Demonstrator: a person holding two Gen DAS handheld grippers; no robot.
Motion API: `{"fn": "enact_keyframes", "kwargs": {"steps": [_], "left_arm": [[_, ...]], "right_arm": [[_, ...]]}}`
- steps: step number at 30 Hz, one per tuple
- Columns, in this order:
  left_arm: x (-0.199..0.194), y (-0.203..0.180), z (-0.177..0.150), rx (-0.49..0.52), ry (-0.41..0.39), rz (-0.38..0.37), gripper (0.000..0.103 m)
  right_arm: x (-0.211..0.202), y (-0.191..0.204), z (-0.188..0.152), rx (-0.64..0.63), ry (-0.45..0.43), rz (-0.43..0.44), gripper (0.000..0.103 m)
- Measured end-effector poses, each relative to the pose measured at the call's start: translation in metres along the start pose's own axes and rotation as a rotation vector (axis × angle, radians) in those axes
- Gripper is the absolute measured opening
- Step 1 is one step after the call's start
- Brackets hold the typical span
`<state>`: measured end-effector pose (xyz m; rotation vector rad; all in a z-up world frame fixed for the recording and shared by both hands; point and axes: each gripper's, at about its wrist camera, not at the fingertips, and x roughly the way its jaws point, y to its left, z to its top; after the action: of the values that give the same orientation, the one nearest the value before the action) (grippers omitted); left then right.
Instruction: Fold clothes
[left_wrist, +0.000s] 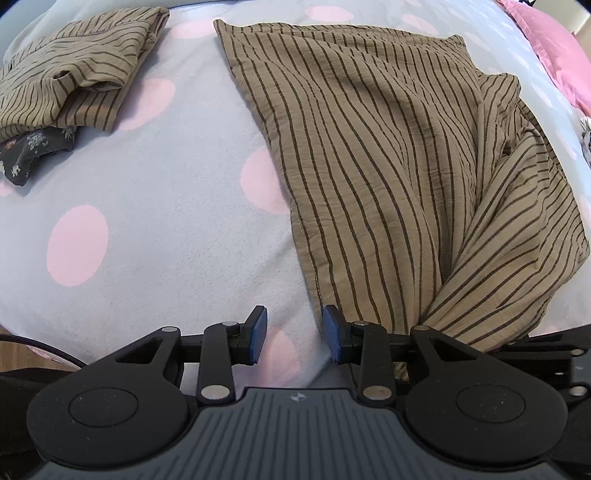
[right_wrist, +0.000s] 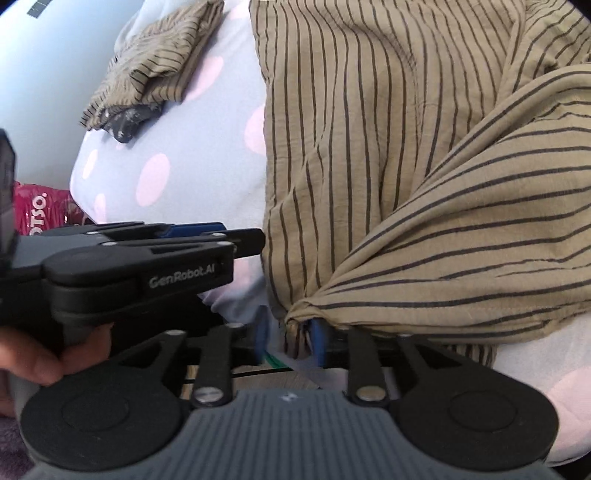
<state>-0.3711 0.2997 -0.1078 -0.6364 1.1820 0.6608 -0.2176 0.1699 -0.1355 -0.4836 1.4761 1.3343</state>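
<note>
**Right hand-held gripper pinches striped garment at the bed's near edge; left one open beside it**

A tan garment with dark stripes (left_wrist: 388, 158) lies spread over the centre and right of the left wrist view, on a bed covered by a pale blue sheet with pink dots (left_wrist: 155, 206). Its lower right part is gathered into a bunch that runs down to the bottom edge of the cloth.

In the right wrist view, the right hand-held gripper (right_wrist: 291, 338) has that bunch clamped between its blue pads, the jaws drawn in close around the fabric at lower centre of the frame.

The left hand-held gripper (left_wrist: 294, 334) sits at bottom centre of its own view with jaws apart and nothing between them; its right pad is just beside the garment's near left hem. The same tool appears side-on at the left of the right wrist view (right_wrist: 207, 236), with a hand (right_wrist: 33, 354) around its grip.

In the upper left of the left wrist view a folded striped garment (left_wrist: 74, 70) rests on a dark floral cloth (left_wrist: 37, 151). A pink pillow (left_wrist: 554, 48) fills the upper right corner.
</note>
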Motion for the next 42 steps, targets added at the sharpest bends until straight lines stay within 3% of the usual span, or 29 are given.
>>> {"fn": "enact_keyframes", "kwargs": {"steps": [4,10,12,18,23,28,31,32,36,42], "left_arm": [[-0.004,-0.001,-0.002,0.008,-0.006,-0.030,0.031],[-0.017,-0.011,-0.010,0.072,-0.008,-0.141,0.032],[-0.020,-0.018,-0.013,0.109,-0.008,-0.170,0.038],[-0.024,-0.048,-0.022,0.249,-0.005,-0.150,0.039],[-0.032,-0.062,-0.028,0.305,-0.005,-0.145,0.039],[-0.038,-0.073,-0.036,0.358,0.004,-0.149,0.045],[-0.029,-0.078,-0.037,0.380,0.010,-0.089,0.044],[-0.026,-0.079,-0.037,0.384,0.009,-0.075,0.043],[-0.015,-0.075,-0.033,0.351,0.028,-0.063,0.016],[0.002,-0.067,-0.023,0.311,0.081,-0.049,0.010]], "right_arm": [[-0.022,-0.013,-0.007,0.040,-0.059,0.006,0.045],[-0.057,-0.043,-0.017,0.144,-0.159,-0.025,0.045],[-0.066,-0.054,-0.022,0.187,-0.188,-0.056,0.045],[-0.096,-0.107,-0.037,0.399,-0.276,-0.125,0.045],[-0.121,-0.153,-0.048,0.579,-0.315,-0.178,0.045],[-0.130,-0.174,-0.046,0.623,-0.295,-0.238,0.045],[-0.132,-0.186,-0.044,0.637,-0.271,-0.250,0.045],[-0.134,-0.191,-0.042,0.644,-0.266,-0.252,0.045],[-0.145,-0.212,-0.034,0.684,-0.281,-0.288,0.045],[-0.150,-0.252,-0.021,0.811,-0.316,-0.297,0.045]]}}
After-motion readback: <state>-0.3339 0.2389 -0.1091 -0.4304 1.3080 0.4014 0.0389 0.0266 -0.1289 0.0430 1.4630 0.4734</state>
